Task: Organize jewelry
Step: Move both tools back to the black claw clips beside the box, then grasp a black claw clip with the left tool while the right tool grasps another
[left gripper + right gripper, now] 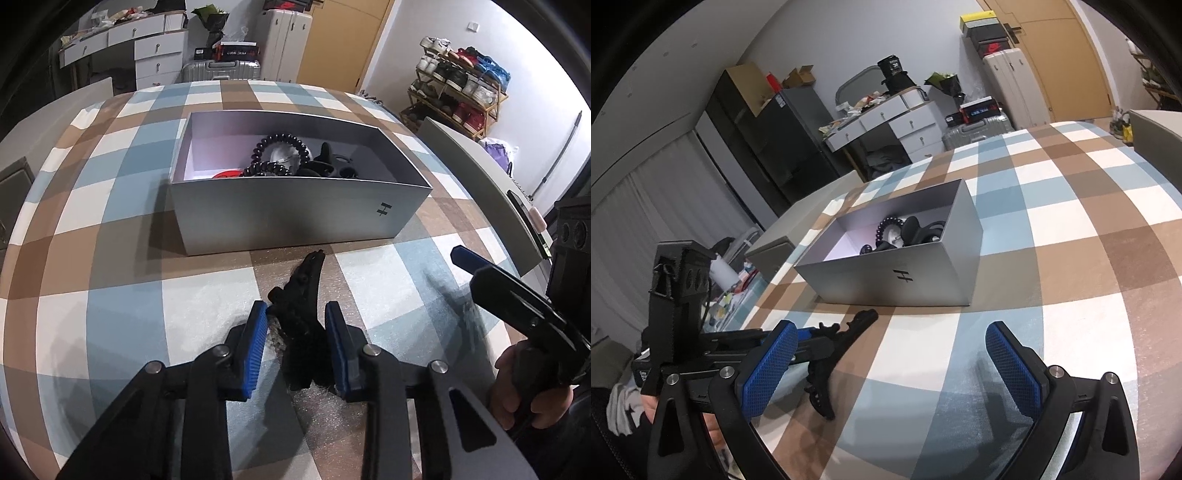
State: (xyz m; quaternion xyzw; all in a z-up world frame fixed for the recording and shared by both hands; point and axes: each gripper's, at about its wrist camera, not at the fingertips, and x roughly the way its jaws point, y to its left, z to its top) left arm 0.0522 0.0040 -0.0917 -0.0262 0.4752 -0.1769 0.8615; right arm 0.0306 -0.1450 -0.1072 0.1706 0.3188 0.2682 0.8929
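- Left wrist view is giving us the best look: a black hair claw clip point(303, 295) is lying on the checked tablecloth point(122, 280), just in front of the grey box point(288, 218), nose pointing at the box's near wall.
- We are bracketing the clip with the left gripper point(297, 345), its blue pads point(255, 343) standing on either side of the clip's rear half; a sliver of gap is showing on each side, so we are reading it as spread, not yet pinching.
- We are judging the clip as light, stiff plastic, toothed and sprung: it should be taking a firm squeeze across its body well, but a pinch on the rear levers could be springing it open, and the smooth sides may be slipping.
- Right wrist view is showing the right gripper point(890, 365) hovering wide apart, holding nothing, beside the clip and in front of the box.
- Inside the box we are seeing dark bead bracelets point(280, 149), something red point(227, 174) and more black pieces point(332, 164), crowded toward one end; the other end is looking free for a drop.
- What is standing in the way: the box's near wall, which the clip will need to be lifted over, and the right gripper close by, to the side of the box.
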